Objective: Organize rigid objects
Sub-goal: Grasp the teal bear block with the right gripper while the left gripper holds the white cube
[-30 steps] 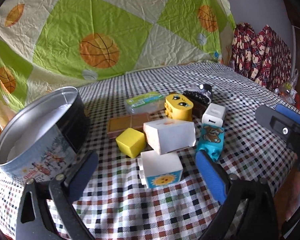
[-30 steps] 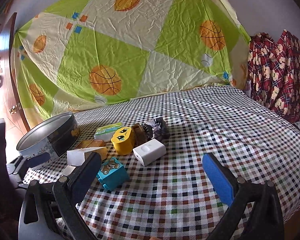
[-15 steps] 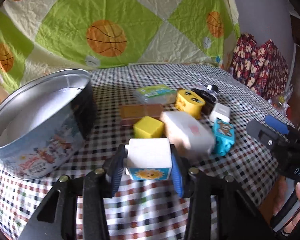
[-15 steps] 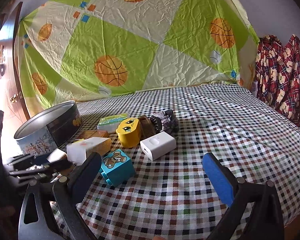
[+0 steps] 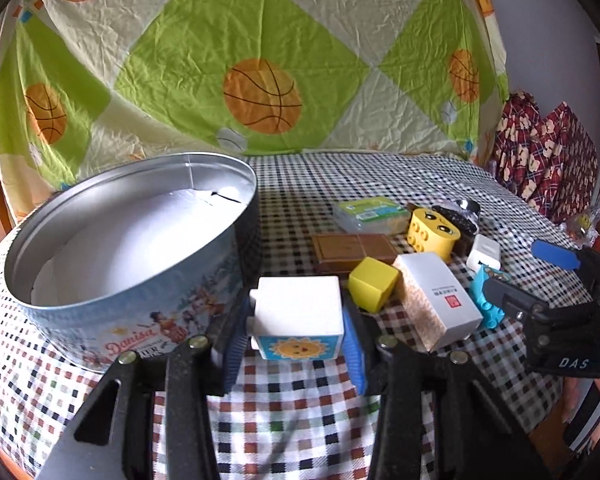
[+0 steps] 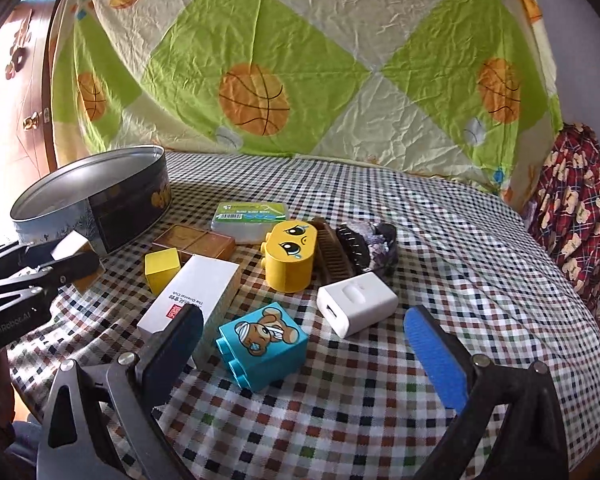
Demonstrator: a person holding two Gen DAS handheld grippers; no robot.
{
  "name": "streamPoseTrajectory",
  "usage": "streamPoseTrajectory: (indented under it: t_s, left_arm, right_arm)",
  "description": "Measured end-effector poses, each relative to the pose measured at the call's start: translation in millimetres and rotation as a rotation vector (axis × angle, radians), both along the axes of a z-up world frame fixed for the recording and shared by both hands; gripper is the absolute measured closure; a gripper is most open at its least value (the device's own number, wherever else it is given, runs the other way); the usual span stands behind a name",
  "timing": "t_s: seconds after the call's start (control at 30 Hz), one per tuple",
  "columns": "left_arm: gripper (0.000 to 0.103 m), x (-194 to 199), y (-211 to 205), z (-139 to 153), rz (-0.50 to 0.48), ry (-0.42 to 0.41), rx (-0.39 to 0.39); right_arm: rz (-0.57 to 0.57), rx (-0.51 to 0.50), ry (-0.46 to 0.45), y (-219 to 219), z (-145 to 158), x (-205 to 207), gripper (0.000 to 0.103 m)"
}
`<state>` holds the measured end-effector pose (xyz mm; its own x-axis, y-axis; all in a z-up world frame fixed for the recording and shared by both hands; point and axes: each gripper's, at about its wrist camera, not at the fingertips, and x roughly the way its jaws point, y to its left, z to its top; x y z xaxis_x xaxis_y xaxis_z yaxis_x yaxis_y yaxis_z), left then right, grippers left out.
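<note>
Blue pads of our left gripper (image 5: 296,334) clamp the white sun-printed toy block (image 5: 298,316) beside the round metal tin (image 5: 128,264); our right gripper (image 6: 312,344) gapes over the teal bear block (image 6: 262,344).

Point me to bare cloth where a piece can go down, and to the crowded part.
Free: the checked cloth right of the white adapter out to the red bear-print fabric; the strip behind the green-labelled box up to the basketball sheet. Crowded: between the tin and the adapter.
</note>
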<state>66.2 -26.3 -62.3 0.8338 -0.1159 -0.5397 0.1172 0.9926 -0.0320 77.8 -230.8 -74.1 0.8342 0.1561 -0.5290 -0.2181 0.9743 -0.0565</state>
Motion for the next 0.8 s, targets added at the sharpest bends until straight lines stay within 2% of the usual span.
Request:
streamPoseTrajectory:
  t_s: [0.03,0.07,0.1,0.3,0.4,0.43,0.5,0.8]
  left_arm:
    - [0.062,0.2,1.2,-0.2,-0.001,-0.002,-0.002]
    - [0.062,0.6,2.7,-0.9,0.000,-0.004,-0.004]
    - [0.062,0.9,3.6,-1.6,0.004,-0.007,-0.003]
    - [0.062,-1.8,7.0,-4.4,-0.001,-0.023,-0.017]
    - [0.062,-4.0,8.2,-4.0,-0.005,-0.038,-0.025]
    - [0.062,-4.5,8.1,-3.8,-0.007,-0.040,-0.026]
    - [0.062,-6.8,7.0,-3.3,-0.010,-0.055,-0.022]
    - [0.062,-12.0,9.0,-0.9,-0.004,-0.094,-0.048]
  right_arm:
    - [-0.004,-0.004,0.011,1.0,-2.8,2.6,0.005]
    - [-0.005,-0.006,0.025,1.5,-5.0,4.9,0.015]
    - [0.002,-0.001,0.031,0.9,-5.9,5.6,0.021]
    - [0.031,-0.017,0.115,5.8,-12.5,17.4,0.021]
    - [0.039,-0.009,0.116,5.3,-13.4,16.6,0.024]
    - [0.041,-0.003,0.117,5.2,-14.1,16.8,0.028]
    - [0.040,0.000,0.117,4.3,-16.0,16.8,0.050]
    - [0.050,0.038,0.035,0.1,-9.2,4.5,0.051]
